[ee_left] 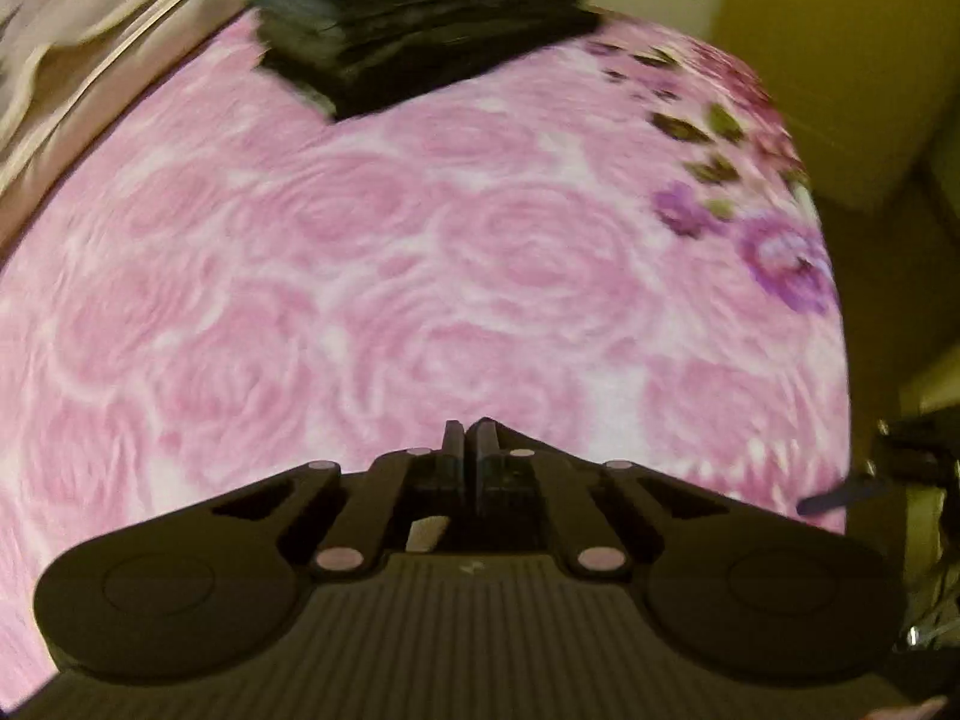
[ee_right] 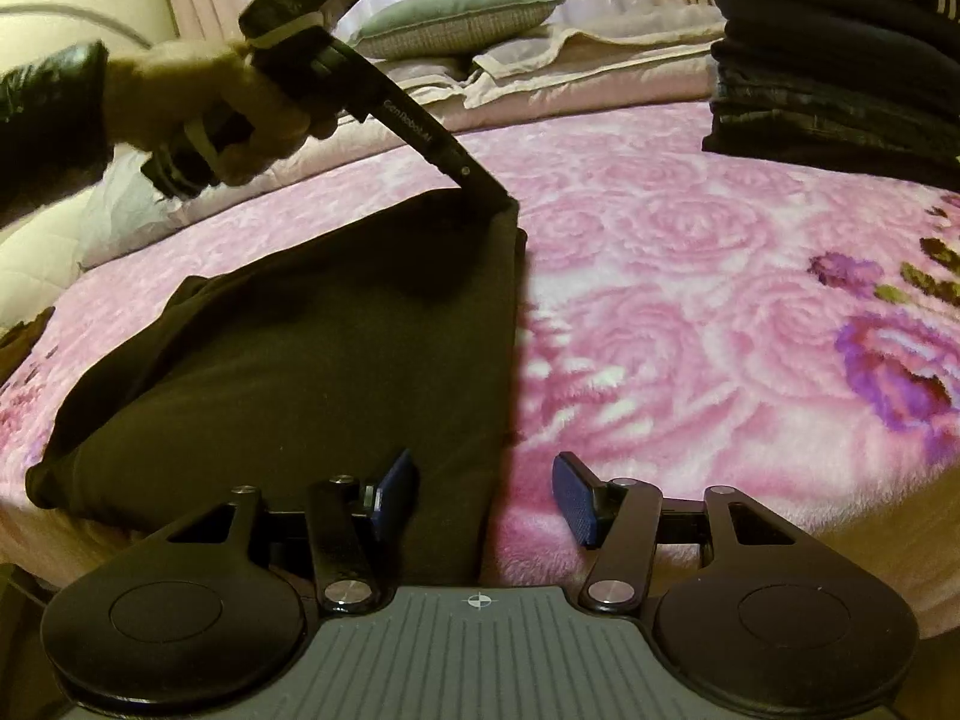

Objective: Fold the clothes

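- The dark garment (ee_right: pixel 312 360) lies spread on the bed's pink rose blanket (ee_right: pixel 690 312). It is mostly flat, and its far right corner is drawn up into a peak.
- The garment's straight right-hand edge runs away from the right tool (ee_right: pixel 486 495) toward that raised corner. The rest of the cloth spreads out to the left of this edge.
- The left tool (ee_right: pixel 507 204), held in a hand (ee_right: pixel 240 114), meets the garment exactly at the peaked corner. In its own view the fingers (ee_left: pixel 456 441) are pressed together. The cloth itself is hidden there, so I judge it to be pinching the corner only from the way the corner rises.
- The right tool is released, with its blue pads (ee_right: pixel 396 495) spread wide. The near end of the garment's right edge lies between and just beyond them, so this tool is nearer the near corner and the left tool has the far one.
- The coming move depends on that edge: both its ends are within reach of a tool, and the body of the cloth lies to the left.
- Counted:
  - one spread garment
  - one stack of folded dark clothes (ee_right: pixel 840 78), well to the right of the garment and beyond it; its layers are too blurred to count
  - two tools
  - one green pillow (ee_right: pixel 456 12) behind the garment
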`<state>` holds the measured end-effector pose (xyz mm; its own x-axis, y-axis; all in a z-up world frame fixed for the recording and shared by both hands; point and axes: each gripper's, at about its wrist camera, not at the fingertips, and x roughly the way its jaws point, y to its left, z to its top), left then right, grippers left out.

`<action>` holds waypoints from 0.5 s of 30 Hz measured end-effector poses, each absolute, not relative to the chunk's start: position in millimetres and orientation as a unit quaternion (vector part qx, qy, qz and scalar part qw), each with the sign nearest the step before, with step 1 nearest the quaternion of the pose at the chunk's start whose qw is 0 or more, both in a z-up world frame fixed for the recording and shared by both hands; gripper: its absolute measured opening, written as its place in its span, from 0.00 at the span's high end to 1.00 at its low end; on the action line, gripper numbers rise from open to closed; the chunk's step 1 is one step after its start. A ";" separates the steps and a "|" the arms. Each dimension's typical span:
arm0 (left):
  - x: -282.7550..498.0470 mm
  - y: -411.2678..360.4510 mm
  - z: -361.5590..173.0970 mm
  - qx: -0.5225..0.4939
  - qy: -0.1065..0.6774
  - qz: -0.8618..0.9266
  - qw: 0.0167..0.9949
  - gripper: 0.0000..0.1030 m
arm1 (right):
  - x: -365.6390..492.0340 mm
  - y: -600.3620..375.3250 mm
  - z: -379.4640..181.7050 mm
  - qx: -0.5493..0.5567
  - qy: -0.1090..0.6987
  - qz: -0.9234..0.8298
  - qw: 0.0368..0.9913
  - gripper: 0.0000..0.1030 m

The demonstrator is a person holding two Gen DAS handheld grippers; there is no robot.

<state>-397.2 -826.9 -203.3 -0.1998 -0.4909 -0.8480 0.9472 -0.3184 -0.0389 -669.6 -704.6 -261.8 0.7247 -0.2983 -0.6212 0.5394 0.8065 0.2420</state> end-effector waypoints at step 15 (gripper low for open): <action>-343.7 -719.8 -155.3 0.306 0.303 -0.723 0.540 0.94 | -651.3 -710.7 -227.9 0.211 0.294 -0.224 0.905 0.45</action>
